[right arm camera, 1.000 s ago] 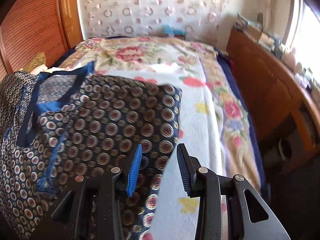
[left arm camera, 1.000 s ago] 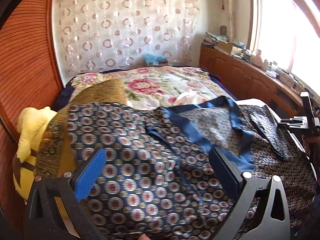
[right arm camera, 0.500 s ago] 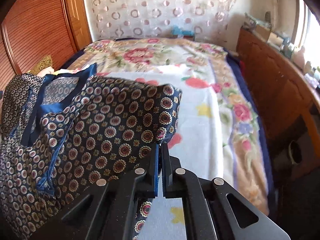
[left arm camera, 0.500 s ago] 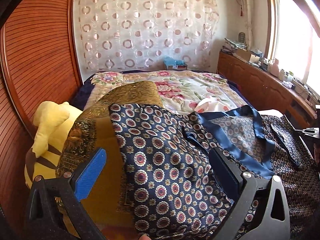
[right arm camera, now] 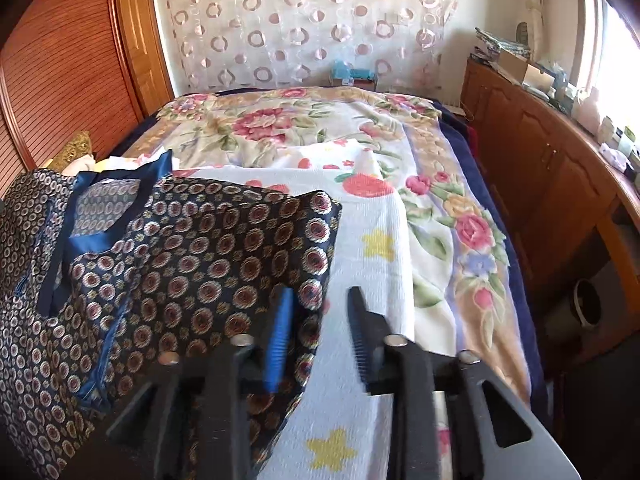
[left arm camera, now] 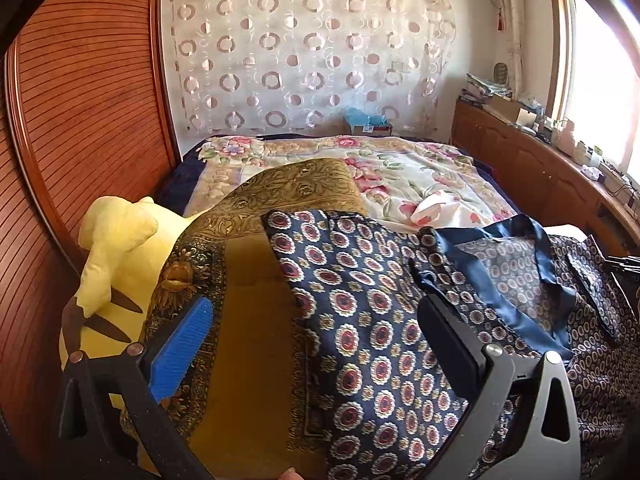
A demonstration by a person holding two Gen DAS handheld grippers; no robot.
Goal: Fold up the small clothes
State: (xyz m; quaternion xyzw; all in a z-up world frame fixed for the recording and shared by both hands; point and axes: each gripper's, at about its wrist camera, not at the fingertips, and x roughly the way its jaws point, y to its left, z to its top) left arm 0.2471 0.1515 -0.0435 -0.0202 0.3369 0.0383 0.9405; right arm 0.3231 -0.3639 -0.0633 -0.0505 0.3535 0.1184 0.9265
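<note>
A navy garment [left arm camera: 360,320] with round red-and-gold medallions and plain blue trim lies spread across the near end of the bed. My left gripper [left arm camera: 314,308] is open wide above its left edge, where the cloth overlaps a gold pillow [left arm camera: 248,280]; nothing is pinched between its pads. In the right wrist view the same garment [right arm camera: 200,260] ends at a folded right edge. My right gripper [right arm camera: 320,294] hovers at that edge with its jaws opening. A strip of the cloth lies between them, but the pads do not press on it.
A yellow plush toy [left arm camera: 116,232] leans against the wooden slatted wall [left arm camera: 80,120] left of the pillow. The floral bedspread [right arm camera: 280,128] stretches to the curtain. A white towel with yellow stars [right arm camera: 376,240] lies beside the garment. A wooden cabinet [right arm camera: 540,152] runs along the right.
My right gripper shut at the garment's right edge, then opened again. My left gripper slid left, bringing the gold pillow and the plush toy further into view.
</note>
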